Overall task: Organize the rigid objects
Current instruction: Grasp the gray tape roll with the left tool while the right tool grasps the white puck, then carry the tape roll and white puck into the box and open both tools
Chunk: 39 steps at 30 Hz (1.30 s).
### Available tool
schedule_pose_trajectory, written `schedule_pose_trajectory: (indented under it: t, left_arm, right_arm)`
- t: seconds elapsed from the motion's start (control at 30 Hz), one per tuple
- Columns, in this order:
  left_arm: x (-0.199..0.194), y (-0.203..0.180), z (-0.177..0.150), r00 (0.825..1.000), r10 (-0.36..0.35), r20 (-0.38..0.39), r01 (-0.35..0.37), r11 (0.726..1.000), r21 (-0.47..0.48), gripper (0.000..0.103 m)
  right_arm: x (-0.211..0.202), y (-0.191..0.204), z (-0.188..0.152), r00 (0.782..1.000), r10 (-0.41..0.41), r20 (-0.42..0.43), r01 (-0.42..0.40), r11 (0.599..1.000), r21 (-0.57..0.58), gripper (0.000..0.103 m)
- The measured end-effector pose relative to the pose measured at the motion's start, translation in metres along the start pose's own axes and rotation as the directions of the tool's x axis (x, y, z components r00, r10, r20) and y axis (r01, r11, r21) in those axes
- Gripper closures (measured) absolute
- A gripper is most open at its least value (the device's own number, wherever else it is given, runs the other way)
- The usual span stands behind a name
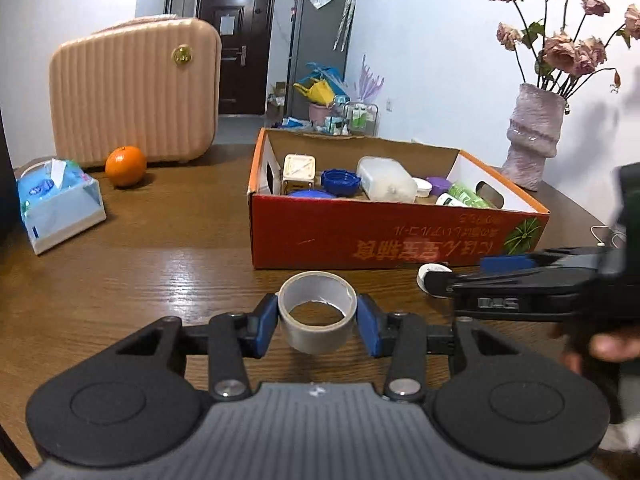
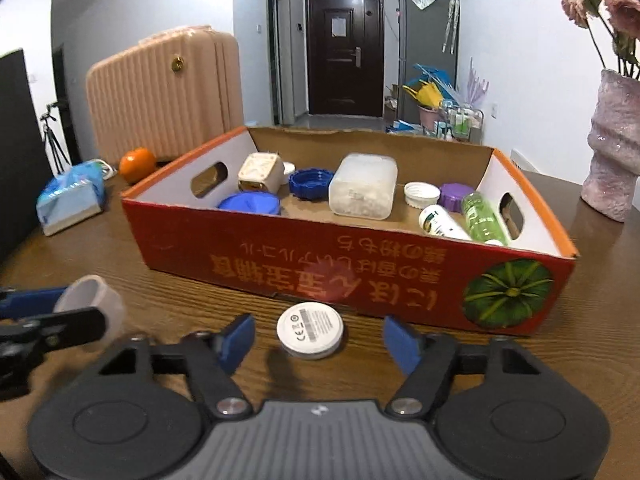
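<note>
Left has the tape, right is lining up on the white puck; both still need to go into the box.

Left gripper: blue pads pinched on the grey tape roll, hole facing up, tilted slightly toward the camera, apparently lifted just off the wooden table. Right gripper: jaws partly apart, straddling the white round disc without touching it. Disc lies flat, label up, axis vertical, just in front of the red cardboard box. Next, I'd judge: close right on the disc rim, lift both over the front wall, drop among the caps and bottles.
</note>
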<state>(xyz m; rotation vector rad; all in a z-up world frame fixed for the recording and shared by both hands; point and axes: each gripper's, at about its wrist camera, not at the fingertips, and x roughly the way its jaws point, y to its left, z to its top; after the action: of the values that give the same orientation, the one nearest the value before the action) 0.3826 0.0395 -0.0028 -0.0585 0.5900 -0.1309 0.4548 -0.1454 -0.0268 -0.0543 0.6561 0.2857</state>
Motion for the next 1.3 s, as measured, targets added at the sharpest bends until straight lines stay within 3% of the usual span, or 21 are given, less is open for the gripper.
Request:
schedule_pose_trajectory:
  t: [0.03, 0.1, 0.37, 0.57, 0.67, 0.8, 1.03, 1.3]
  left_arm:
    - [-0.002, 0.000, 0.000, 1.000, -0.001, 0.007, 0.001, 1.000, 0.006, 0.060]
    - [-0.004, 0.001, -0.001, 1.000, -0.003, 0.011, 0.003, 1.000, 0.008, 0.060]
    - [-0.009, -0.004, -0.003, 1.000, -0.014, 0.028, 0.013, 0.999, 0.030, 0.060]
    - [-0.005, -0.007, -0.006, 0.999, 0.032, 0.029, -0.034, 0.996, 0.078, 0.060]
    - [-0.009, -0.007, -0.003, 0.999, 0.042, 0.005, -0.042, 0.998, 0.055, 0.060]
    - [-0.061, -0.014, -0.015, 0.999, -0.024, 0.047, 0.023, 1.000, 0.014, 0.060]
    - [-0.131, -0.048, -0.049, 0.996, -0.070, 0.055, 0.066, 0.996, 0.056, 0.060]
    - [-0.161, -0.069, -0.065, 0.994, -0.086, 0.067, 0.082, 0.995, 0.065, 0.060]
  right_arm:
    - [0.003, 0.001, -0.001, 1.000, 0.004, -0.007, -0.004, 1.000, 0.005, 0.045]
    - [0.007, 0.002, -0.004, 1.000, 0.021, -0.023, -0.021, 1.000, 0.002, 0.064]
    - [0.007, 0.002, -0.009, 1.000, 0.013, 0.004, -0.013, 1.000, -0.009, 0.066]
    - [-0.007, 0.001, -0.009, 1.000, 0.012, 0.018, -0.012, 1.000, 0.019, 0.066]
    - [-0.048, 0.006, -0.021, 0.997, 0.005, 0.072, -0.006, 1.000, 0.010, 0.066]
    - [-0.111, 0.000, -0.056, 0.997, 0.021, 0.080, -0.024, 0.999, 0.042, 0.066]
    - [-0.205, 0.015, -0.104, 0.991, 0.044, 0.129, -0.036, 0.998, -0.059, 0.066]
    - [-0.245, 0.010, -0.113, 0.981, 0.035, 0.191, -0.027, 0.999, -0.041, 0.066]
